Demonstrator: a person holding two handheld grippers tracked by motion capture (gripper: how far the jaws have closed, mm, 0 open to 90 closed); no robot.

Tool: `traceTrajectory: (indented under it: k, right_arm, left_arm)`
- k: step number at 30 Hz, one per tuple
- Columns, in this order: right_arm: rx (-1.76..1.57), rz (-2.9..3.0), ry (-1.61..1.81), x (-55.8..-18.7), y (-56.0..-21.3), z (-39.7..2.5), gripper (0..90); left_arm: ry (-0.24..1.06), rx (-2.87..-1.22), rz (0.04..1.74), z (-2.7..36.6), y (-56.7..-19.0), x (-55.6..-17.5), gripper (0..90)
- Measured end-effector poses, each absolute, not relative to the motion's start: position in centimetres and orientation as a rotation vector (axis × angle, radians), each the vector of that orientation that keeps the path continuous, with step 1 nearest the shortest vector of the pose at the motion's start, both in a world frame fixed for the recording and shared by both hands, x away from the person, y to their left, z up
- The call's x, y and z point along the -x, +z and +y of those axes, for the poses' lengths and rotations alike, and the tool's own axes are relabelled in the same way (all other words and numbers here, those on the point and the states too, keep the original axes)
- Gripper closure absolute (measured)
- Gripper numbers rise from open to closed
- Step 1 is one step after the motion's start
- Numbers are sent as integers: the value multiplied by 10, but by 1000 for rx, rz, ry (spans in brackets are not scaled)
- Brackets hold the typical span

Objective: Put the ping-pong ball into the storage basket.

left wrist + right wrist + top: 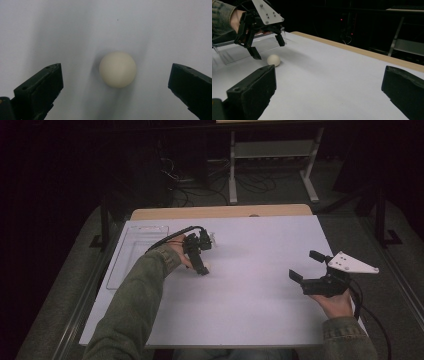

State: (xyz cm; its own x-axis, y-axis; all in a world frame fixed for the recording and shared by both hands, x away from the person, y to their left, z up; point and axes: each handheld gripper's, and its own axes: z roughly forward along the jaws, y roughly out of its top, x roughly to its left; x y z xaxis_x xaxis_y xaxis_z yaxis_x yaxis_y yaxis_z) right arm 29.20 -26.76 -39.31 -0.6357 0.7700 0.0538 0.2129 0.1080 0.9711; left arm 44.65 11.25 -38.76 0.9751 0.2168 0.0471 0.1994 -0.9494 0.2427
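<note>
Cream ball [117, 69] between spread jaws, left gripper [201, 253] poised above

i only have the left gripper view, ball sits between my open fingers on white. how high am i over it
Observer: Above it, not touching. In the right gripper view the left gripper hangs over the ball with both fingers clear of it.
Operator: anything near the ball i could knock
Observer: A clear tray lies just beyond your hand, at the table's left edge.
Operator: where's the other gripper
Observer: The right gripper is held at the table's right side, fingers open, pointing toward the ball.
</note>
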Motion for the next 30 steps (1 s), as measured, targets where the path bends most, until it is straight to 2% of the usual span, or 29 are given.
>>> traceTrajectory:
  k: [30]
  right_arm:
    - [-956, 1925, 1552, -292, -394, -267, 0]
  left_arm:
    - [63, -2919, 318, 115, -407, -448, 0]
